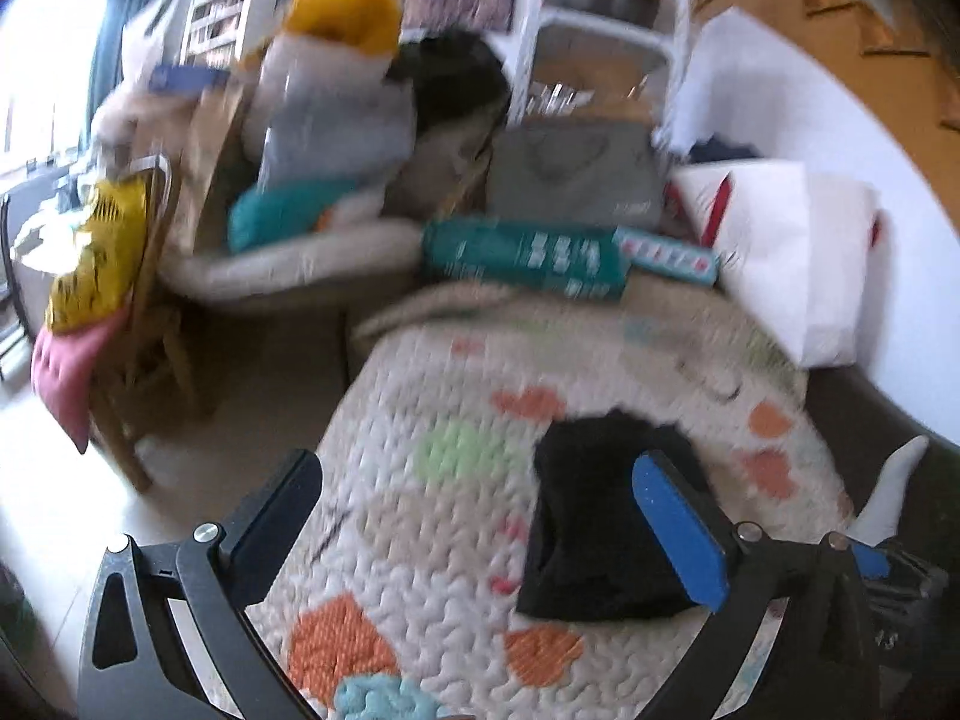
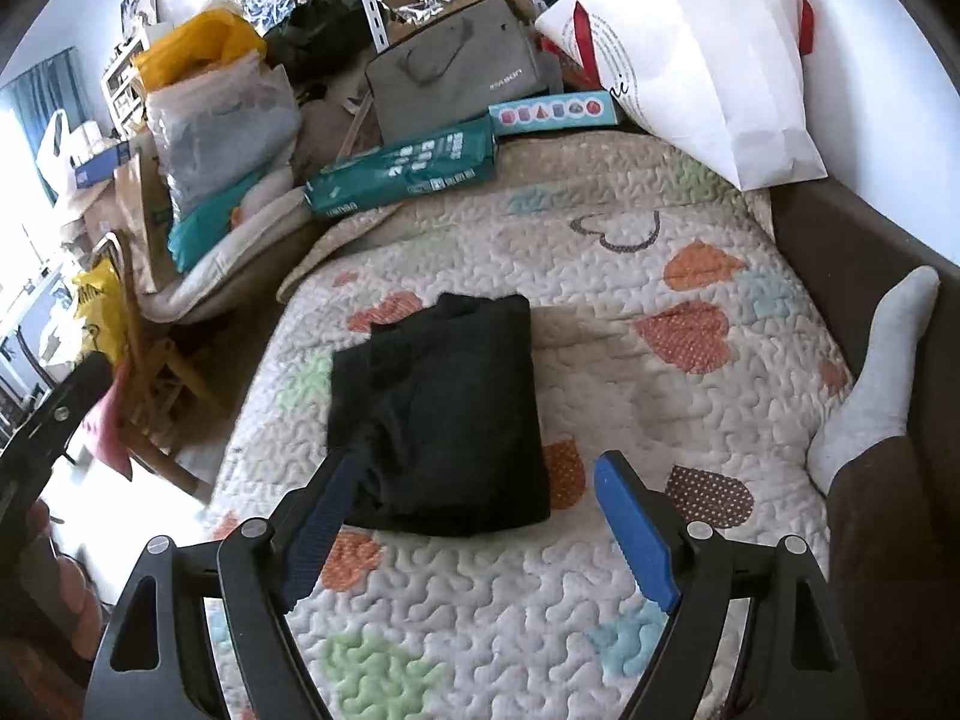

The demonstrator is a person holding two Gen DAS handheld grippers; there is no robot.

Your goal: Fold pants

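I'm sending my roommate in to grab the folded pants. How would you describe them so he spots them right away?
Look at the bed with the white quilt covered in coloured hearts. Near its middle lies a compact, folded black bundle, the pants, in front of the open right tongs. It is the only dark item on the quilt; the boxes and bags sit at the far edge.

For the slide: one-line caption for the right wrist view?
Open right gripper above folded black pants lying on a heart-patterned quilt.

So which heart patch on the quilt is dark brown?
The dotted brown heart nearest the right gripper, beside the grey sock; others are orange.
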